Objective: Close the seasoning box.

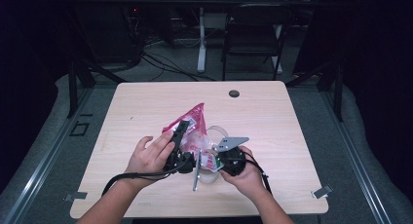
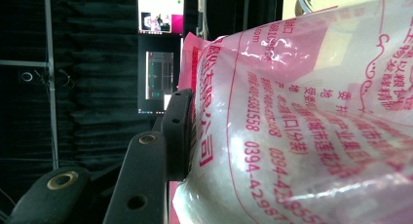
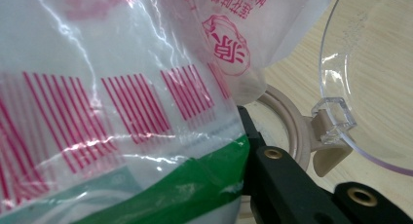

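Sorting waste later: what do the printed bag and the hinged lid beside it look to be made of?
The bag looks like thin glossy plastic film: it crinkles, shines and is see-through between the pink print. The lid seems hard clear plastic, smooth and glassy, on a matt beige hinge, probably plastic too.

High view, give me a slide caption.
Two hand-held grippers, left gripper and right gripper, grip a pink-printed clear plastic bag on a light wooden table.
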The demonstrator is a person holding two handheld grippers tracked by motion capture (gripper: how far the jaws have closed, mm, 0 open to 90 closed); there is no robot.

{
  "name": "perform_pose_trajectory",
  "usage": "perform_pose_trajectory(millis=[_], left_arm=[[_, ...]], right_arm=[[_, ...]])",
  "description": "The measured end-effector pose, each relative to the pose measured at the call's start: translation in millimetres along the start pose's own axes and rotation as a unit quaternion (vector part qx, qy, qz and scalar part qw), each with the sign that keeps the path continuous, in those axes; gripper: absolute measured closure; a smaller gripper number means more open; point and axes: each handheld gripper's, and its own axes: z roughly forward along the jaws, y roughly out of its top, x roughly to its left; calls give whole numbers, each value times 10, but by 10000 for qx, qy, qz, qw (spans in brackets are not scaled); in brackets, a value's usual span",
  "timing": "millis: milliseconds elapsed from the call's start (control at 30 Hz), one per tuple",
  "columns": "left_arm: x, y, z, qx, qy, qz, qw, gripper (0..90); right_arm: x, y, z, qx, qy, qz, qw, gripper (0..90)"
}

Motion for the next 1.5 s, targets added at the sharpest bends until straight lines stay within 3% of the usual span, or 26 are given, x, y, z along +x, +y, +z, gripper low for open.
perform_pose_trajectory(millis=[900, 1500], left_arm=[[-45, -128, 38, 108, -156, -227, 9996, 633], [8, -80, 19, 67, -65, -115, 9999, 635]], right_arm=[[17, 18, -19, 80, -115, -133, 9998, 900], [4, 18, -38, 5, -61, -81, 9999, 900]])
